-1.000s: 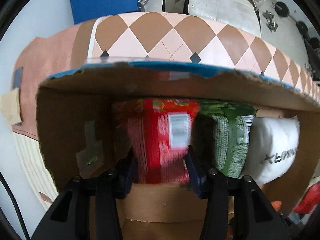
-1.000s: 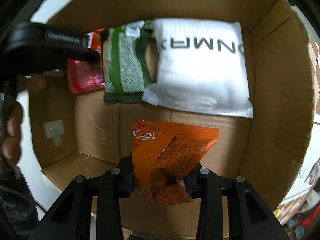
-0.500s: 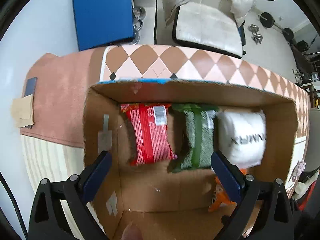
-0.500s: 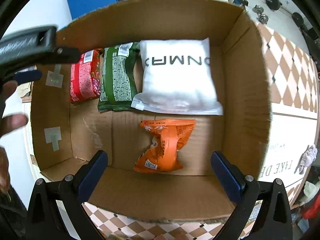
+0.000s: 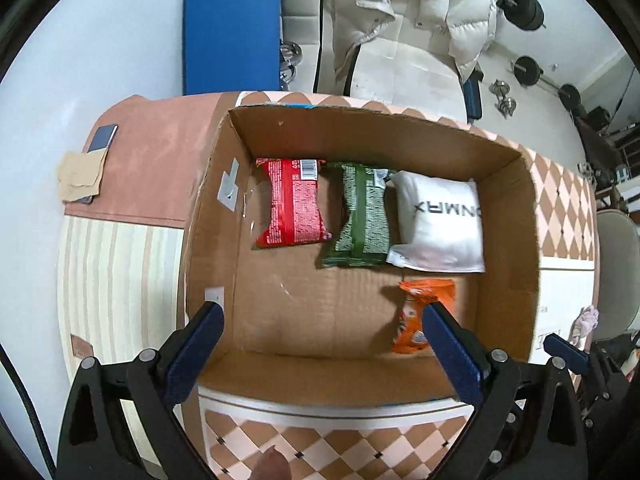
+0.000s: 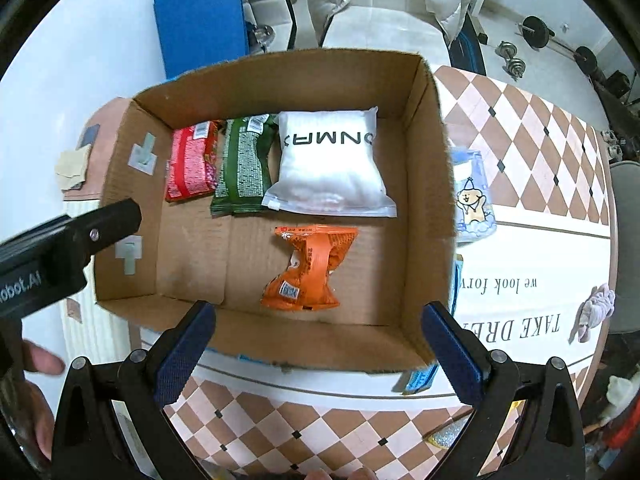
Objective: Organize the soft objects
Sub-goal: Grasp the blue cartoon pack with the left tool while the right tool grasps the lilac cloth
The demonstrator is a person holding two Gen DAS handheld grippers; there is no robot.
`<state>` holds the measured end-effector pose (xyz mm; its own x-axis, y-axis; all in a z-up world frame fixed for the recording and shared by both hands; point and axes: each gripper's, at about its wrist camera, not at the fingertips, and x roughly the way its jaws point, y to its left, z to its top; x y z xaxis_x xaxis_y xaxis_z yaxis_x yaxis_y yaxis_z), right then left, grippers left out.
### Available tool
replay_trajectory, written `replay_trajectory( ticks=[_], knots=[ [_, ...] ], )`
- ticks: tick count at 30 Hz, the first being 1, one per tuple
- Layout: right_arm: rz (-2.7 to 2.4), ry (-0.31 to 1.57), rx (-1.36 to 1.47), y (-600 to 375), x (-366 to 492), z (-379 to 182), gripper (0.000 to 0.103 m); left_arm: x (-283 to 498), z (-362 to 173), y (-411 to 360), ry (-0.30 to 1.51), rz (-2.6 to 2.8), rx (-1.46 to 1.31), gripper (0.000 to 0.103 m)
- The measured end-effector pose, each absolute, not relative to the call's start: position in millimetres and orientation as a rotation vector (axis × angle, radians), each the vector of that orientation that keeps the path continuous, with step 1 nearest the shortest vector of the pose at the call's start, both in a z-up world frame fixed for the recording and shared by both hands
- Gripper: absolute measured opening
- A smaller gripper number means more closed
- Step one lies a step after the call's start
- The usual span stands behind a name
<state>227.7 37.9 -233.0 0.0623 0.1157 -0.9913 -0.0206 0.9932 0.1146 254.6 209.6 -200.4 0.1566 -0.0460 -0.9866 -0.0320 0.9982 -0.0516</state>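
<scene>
Looking straight down on the table (image 5: 120, 272), covered by a cloth of brown-and-pink diamonds and cream stripes. On it sits the open cardboard box (image 5: 516, 240), the biggest thing in reach.

Inside, along the far wall, three packs lie flat in a row. The white pouch (image 6: 328, 168) with black lettering is the largest and lies at the right. Its left edge touches the green packet (image 6: 244, 168). The red packet (image 5: 294, 202) lies left of the green one; in the right wrist view the two look to be touching. Nearer to me, on the box floor just below the white pouch, lies the orange snack bag (image 6: 310, 268), crumpled at the middle, apart from the row.

My left gripper (image 5: 320, 344) hangs over the near side of the box, jaws spread wide, nothing between them. The red packet lies beyond the tips, clear of both pads. The right-hand finger (image 5: 452, 356) crosses in front of the orange bag's lower corner in this view.

My right gripper (image 6: 316, 340) hangs over the near wall, jaws also spread wide and empty. The orange bag lies just beyond the tips, centred between them, not touched.

Beside the box's right wall, a blue cartoon-printed pack (image 6: 474, 200) lies on the cloth.
</scene>
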Motion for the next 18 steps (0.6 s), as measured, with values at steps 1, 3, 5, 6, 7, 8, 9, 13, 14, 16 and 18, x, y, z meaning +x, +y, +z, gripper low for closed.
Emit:
replay_trajectory(
  ticks=[1, 3, 5, 6, 7, 8, 9, 13, 14, 16, 18],
  knots=[
    [0.109, 1.500, 0.092, 33.7, 225.0, -228.4, 0.103, 252.2, -197.0, 206.7, 1.408, -0.008, -0.071, 0.102],
    [0.126, 1.485, 0.151, 17.4, 220.8, -219.4, 0.103, 247.6, -183.9, 196.7, 1.396, -0.006, -0.086, 0.102],
    [0.135, 1.465, 0.224, -2.8, 218.7, -214.6, 0.103, 248.2, -173.2, 181.8, 1.387, -0.013, -0.098, 0.102],
    [0.136, 1.455, 0.278, -20.8, 215.4, -210.3, 0.103, 248.7, -167.3, 170.3, 1.385, -0.027, -0.111, 0.102],
    [0.131, 1.451, 0.310, -34.0, 212.8, -207.4, 0.103, 249.7, -161.7, 158.2, 1.381, -0.047, -0.120, 0.102],
    [0.108, 1.443, 0.360, -59.7, 208.2, -203.6, 0.103, 252.9, -155.0, 138.3, 1.377, -0.076, -0.115, 0.102],
    [0.093, 1.437, 0.387, -74.5, 206.5, -202.2, 0.103, 256.4, -152.0, 122.3, 1.376, -0.100, -0.101, 0.102],
    [-0.045, 1.410, 0.511, -177.0, 191.7, -199.6, 0.103, 281.6, -152.7, 38.4, 1.401, -0.181, 0.000, 0.102],
    [-0.080, 1.403, 0.530, -198.1, 189.0, -202.4, 0.103, 291.9, -161.2, 11.5, 1.432, -0.209, 0.024, 0.102],
    [-0.164, 1.397, 0.570, -246.3, 182.8, -208.4, 0.103, 308.0, -182.4, -27.4, 1.490, -0.225, 0.071, 0.102],
    [-0.247, 1.399, 0.607, -292.6, 175.6, -221.6, 0.103, 323.4, -208.6, -61.4, 1.544, -0.222, 0.125, 0.102]
  ],
)
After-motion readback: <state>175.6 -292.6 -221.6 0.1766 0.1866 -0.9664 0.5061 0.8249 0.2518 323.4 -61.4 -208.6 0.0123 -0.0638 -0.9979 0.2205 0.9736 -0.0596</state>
